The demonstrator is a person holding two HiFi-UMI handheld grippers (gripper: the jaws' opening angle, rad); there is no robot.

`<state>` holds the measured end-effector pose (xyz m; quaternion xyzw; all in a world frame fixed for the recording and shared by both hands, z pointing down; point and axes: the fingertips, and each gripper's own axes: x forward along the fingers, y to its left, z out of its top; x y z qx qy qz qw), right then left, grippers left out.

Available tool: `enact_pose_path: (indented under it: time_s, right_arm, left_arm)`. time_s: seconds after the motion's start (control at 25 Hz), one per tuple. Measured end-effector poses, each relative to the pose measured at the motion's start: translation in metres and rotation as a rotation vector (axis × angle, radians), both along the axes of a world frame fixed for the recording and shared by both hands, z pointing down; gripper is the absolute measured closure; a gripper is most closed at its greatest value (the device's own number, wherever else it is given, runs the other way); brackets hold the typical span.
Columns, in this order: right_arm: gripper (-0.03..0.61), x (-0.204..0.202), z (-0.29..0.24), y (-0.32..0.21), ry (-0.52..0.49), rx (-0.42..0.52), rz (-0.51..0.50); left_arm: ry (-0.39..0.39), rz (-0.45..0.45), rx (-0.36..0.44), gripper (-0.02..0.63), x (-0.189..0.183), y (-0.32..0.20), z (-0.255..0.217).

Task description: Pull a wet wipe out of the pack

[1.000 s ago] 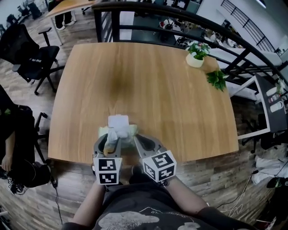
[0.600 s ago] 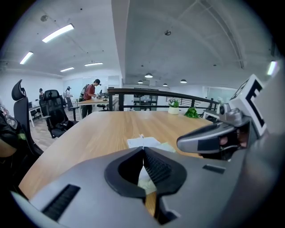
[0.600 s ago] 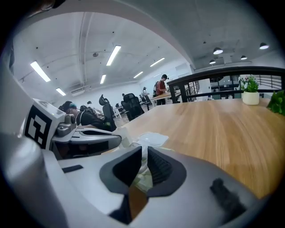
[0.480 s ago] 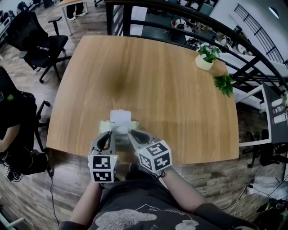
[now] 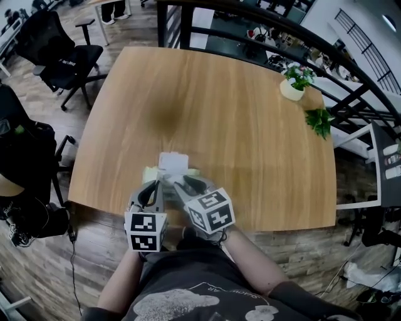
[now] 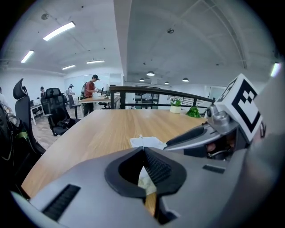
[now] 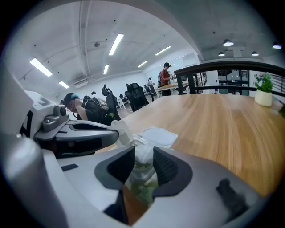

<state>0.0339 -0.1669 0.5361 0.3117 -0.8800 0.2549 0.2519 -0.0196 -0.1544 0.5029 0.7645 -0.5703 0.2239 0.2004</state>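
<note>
right gripper (image 7: 143,150): spread, one tip each side of the wet wipe; can't tell if pads press it
left gripper (image 6: 143,149): pressed together, tips meet; sits just left of my right gripper, at the pack's left end; can't tell if it nips the pack's edge
wet wipe (image 7: 143,160): white tuft standing up out of the pack, between my right jaws
pack (image 5: 150,173): pale green, flat on the bench near my edge, under both gripper tips
lid (image 5: 173,162): white flap, open, lying toward the far side
bench (image 5: 219,106): wooden, bare beyond the pack
around: potted plant (image 5: 293,84) at far right corner, green sprig (image 5: 319,121) near it, black office chair (image 5: 62,59) on floor far left, dark railing (image 5: 250,19) behind; all well apart from pack
in the way: my two grippers crowd each other over the pack
hidden: pack mostly covered in head view; only slivers show through the jaw gaps; print unreadable
</note>
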Motion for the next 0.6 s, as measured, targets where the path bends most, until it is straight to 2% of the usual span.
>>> enact_pose_path:
  time_s: [0.28, 0.4, 0.48, 0.6]
  right_arm:
    - [0.459, -0.0051, 0.0060, 0.0020, 0.148, 0.102, -0.063]
    - [0.492, -0.0079, 0.0059, 0.0006, 0.218, 0.169, -0.094]
    - [0.538, -0.0092, 0.0080, 0.0019, 0.232, 0.168, -0.097]
    - [0.543, -0.0087, 0.0086, 0.0043, 0.230, 0.152, -0.090]
  left_arm:
    - [-0.005, 0.019, -0.008, 0.598, 0.0023, 0.0005, 0.0007]
    - [-0.002, 0.013, -0.010, 0.599, 0.0005, 0.0000, 0.0011]
    - [0.001, 0.013, -0.014, 0.600, 0.0006, 0.0010, 0.0018]
    - [0.000, 0.019, -0.019, 0.600, 0.0006, 0.0030, 0.0021]
